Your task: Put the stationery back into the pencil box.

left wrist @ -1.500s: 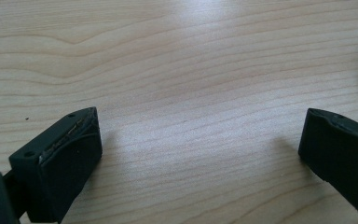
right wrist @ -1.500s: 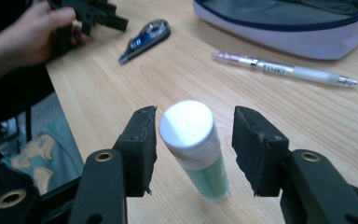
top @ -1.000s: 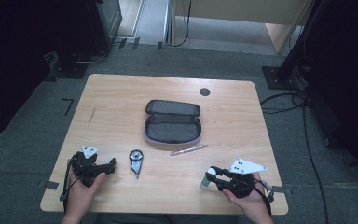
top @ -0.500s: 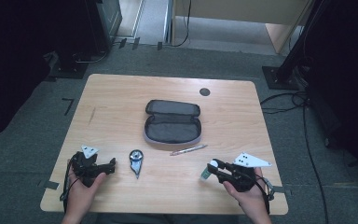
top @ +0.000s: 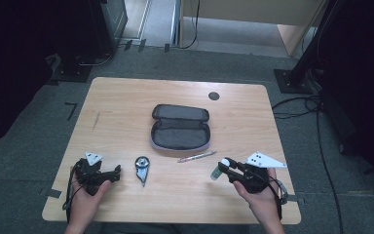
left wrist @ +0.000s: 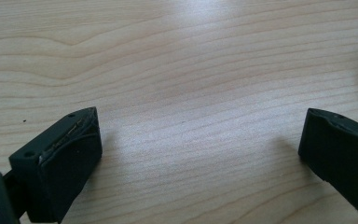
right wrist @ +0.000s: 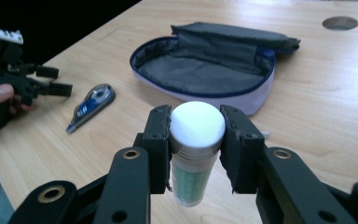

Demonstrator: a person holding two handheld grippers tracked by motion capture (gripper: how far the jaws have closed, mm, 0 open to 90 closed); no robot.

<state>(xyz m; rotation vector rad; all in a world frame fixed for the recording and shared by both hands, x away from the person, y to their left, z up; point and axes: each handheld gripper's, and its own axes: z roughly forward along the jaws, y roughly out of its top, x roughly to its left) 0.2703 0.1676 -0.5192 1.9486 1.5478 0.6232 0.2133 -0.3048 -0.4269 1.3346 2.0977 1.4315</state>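
Observation:
A glue stick [right wrist: 196,135] with a white cap and green body hangs upright between my right gripper's [right wrist: 196,128] pads, which are shut on it just below the cap. In the high view this gripper [top: 222,168] is at the table's front right, holding the glue stick [top: 217,171] a little above the wood. An open grey pencil case [top: 180,127] lies in the middle of the table. My left gripper [top: 114,171] rests at the front left. Its jaws stand wide apart over bare wood in the left gripper view [left wrist: 200,140].
A pen [top: 197,156] lies just in front of the case, between it and the right gripper. A blue correction tape roller [top: 141,168] lies to the right of the left gripper. A round cable hole [top: 214,96] is at the table's back.
My right gripper has risen a little with the glue stick in it. The left gripper has stayed still.

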